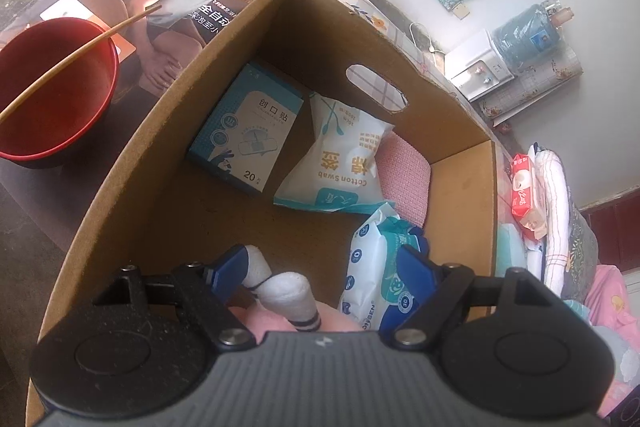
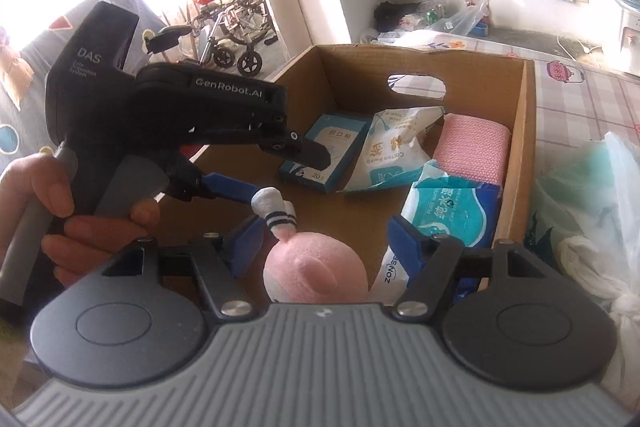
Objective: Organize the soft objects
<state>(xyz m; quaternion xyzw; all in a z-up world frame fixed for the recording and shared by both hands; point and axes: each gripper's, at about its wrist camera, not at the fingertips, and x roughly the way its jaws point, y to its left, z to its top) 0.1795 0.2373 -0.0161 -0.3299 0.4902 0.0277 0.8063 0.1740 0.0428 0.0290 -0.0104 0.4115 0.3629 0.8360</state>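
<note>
1. Cardboard box fills the middle of the left wrist view, open at the top, with an oval handle hole in its far wall.
2. Inside it, upper centre: a blue plaster box, a white cotton swab bag just beside it, and a pink knitted cloth tucked against the right-hand wall.
3. Lower right of the box: a wet wipes pack, white and blue.
4. Left gripper sits low in its own frame with blue fingers spread wide; a pink and white sock bundle rises between them, its white tip right against the left finger. No pinch shows.
5. In the right wrist view that left gripper comes in from the left, held by a hand, one blue finger reaching to the white tip.
6. Right gripper has its fingers apart, with the sock bundle's round pink end low between them; neither pad presses it.
7. Upper left of the left wrist view: a red bowl with a thin stick across it, outside the box.
</note>
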